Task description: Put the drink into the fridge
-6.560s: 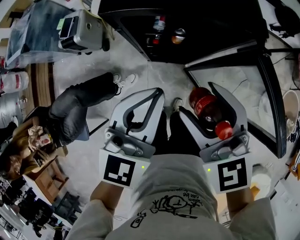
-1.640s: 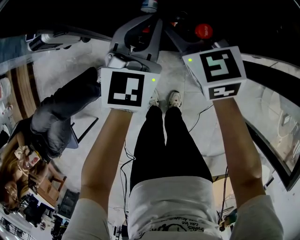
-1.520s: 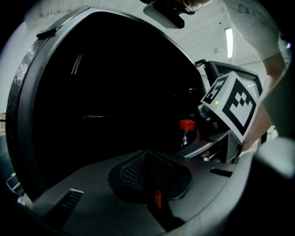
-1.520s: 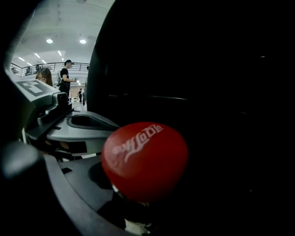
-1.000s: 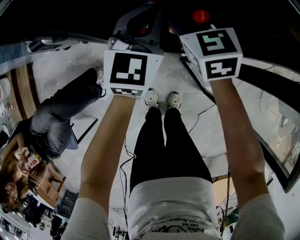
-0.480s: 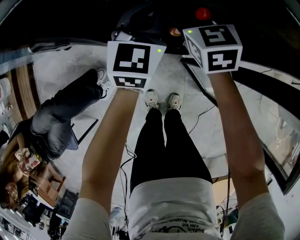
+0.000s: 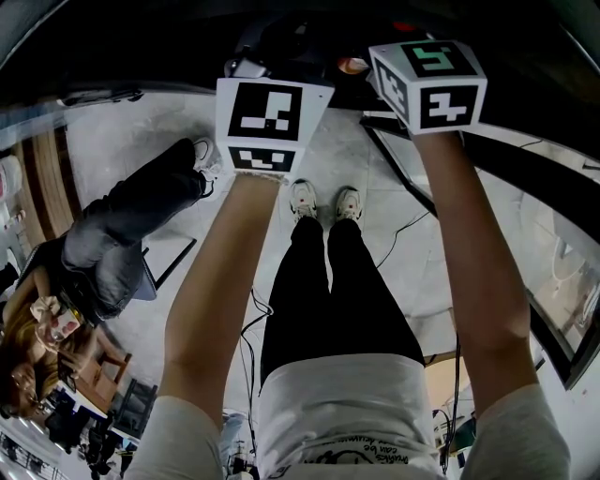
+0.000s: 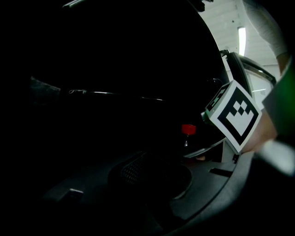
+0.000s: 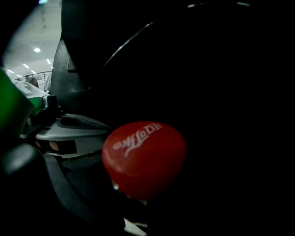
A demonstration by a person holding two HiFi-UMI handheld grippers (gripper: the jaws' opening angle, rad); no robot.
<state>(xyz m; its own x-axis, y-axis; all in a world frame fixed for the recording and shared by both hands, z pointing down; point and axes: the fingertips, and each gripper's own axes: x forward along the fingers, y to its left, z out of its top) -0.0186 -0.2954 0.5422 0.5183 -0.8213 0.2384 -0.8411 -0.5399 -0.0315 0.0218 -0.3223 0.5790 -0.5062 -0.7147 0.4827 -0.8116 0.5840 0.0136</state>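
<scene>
Both my arms reach forward into the dark fridge [image 7: 309, 23]. My right gripper [image 8: 196, 150] is shut on the drink, a dark cola bottle whose red cap [image 9: 144, 159] fills the right gripper view and shows small and upright [image 8: 188, 129] in the left gripper view. The right marker cube [image 7: 429, 84] hides that gripper's jaws in the head view. Just left of the bottle, my left gripper [image 8: 159, 175] has its jaws drawn together with nothing in them; its marker cube [image 7: 272, 122] sits lower left. The fridge interior is too dark to make out a shelf.
The fridge's glass door [image 7: 553, 272] stands swung out at the right. A seated person's legs [image 7: 131, 234] are at the left. My own feet [image 7: 323, 200] stand on the pale floor, with a cable [image 7: 248, 319] trailing by them. Something orange [image 7: 353, 66] sits inside the fridge.
Both grippers have pushed a little further into the fridge. The red cap, plain at the top of the head view before, is now nearly lost in the dark.
</scene>
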